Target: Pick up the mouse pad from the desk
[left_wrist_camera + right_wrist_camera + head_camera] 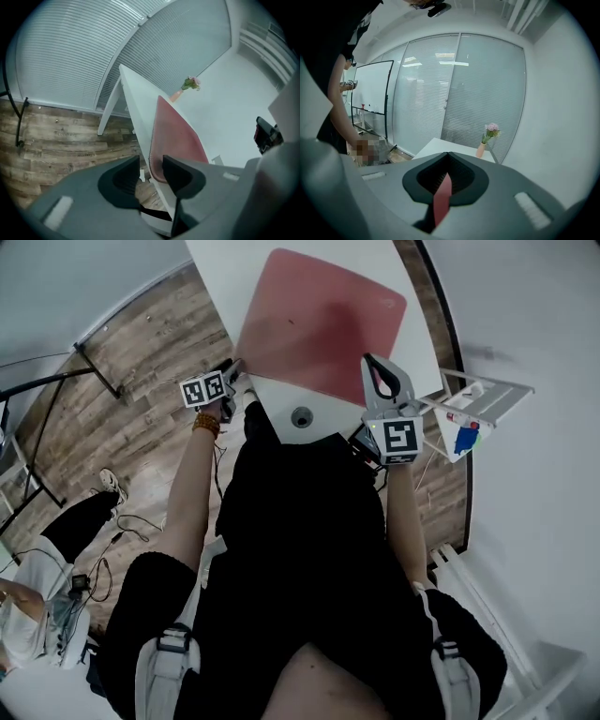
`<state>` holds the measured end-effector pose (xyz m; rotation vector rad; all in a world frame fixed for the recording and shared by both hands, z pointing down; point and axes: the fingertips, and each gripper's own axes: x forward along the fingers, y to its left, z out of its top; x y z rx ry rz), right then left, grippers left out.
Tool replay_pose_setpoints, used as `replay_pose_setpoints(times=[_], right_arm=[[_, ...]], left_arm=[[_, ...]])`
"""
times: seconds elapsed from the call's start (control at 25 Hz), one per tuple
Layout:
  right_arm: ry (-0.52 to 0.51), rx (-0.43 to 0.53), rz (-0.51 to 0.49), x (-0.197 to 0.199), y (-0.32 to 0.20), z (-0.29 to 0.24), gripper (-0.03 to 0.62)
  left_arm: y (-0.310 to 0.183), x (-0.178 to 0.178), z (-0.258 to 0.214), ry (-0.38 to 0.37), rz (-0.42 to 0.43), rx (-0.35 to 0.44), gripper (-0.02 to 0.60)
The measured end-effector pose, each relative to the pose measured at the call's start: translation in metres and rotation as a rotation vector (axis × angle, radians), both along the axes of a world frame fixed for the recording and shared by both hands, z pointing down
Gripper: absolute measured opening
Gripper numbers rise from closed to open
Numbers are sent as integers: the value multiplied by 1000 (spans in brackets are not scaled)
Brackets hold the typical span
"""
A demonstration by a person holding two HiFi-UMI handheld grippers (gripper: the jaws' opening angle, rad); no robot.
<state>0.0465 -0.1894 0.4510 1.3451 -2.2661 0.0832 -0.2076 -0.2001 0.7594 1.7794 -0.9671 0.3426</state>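
Note:
A dull red mouse pad lies on the white desk. My right gripper is shut on the pad's near right edge. In the right gripper view a thin red strip of the pad is pinched between the jaws of the right gripper. My left gripper is at the pad's near left corner. Seen from the left gripper, the jaws stand open and the mouse pad's corner shows in the gap just beyond them, untouched.
A small vase of pink flowers stands at the desk's far end. The desk has a round cable hole near its front edge. A white rack stands to the right, a seated person to the left, and a whiteboard by the glass wall.

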Motion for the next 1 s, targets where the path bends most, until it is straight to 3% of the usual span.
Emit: replay_pose_setpoints(times=[0.16, 0.32, 0.64, 0.76, 1.0], right_arm=[[13, -9, 48, 18, 7, 4, 21], [37, -49, 114, 57, 14, 21, 21], [39, -169, 175, 116, 37, 78, 21], [78, -246, 126, 127, 55, 119, 26], [276, -401, -170, 130, 98, 215, 129]], left_arm=[[4, 5, -4, 57, 43, -24, 126], [3, 8, -14, 43, 73, 4, 19], [-5, 28, -70, 41, 165, 120, 12], [-7, 39, -94, 70, 148, 143, 12], [-21, 60, -138, 121, 91, 178, 12]])
